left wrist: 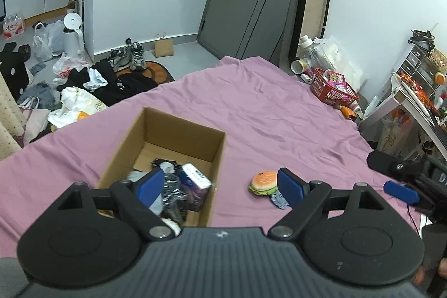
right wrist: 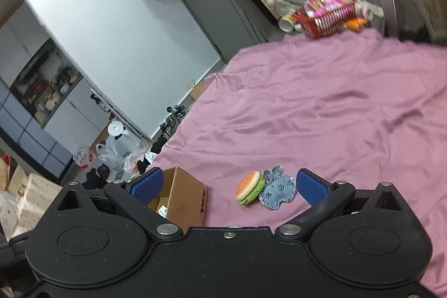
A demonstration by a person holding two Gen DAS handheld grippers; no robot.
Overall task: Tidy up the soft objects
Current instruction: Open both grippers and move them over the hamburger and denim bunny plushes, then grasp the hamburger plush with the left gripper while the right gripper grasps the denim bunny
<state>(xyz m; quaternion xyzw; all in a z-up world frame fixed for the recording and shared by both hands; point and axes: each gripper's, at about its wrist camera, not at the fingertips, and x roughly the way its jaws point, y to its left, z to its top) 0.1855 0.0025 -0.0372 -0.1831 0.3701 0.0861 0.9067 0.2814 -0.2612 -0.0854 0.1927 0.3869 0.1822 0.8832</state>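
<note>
Closing on the burger plush and blue cloth lying together on the bed beside the half-filled box, we have both the left gripper and right gripper with fingers wide and empty, and next we need to straddle one toy.

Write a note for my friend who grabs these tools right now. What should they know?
Left tool: open, nothing in it, over the near corner of the cardboard box.
Right tool: open, nothing in it, pointing at the two toys left on the pink sheet.
Done: a few soft things already lie in the box.
Left: the burger toy and the blue fabric piece touching it, both beside the box. Pick each up and drop it in the box.
</note>
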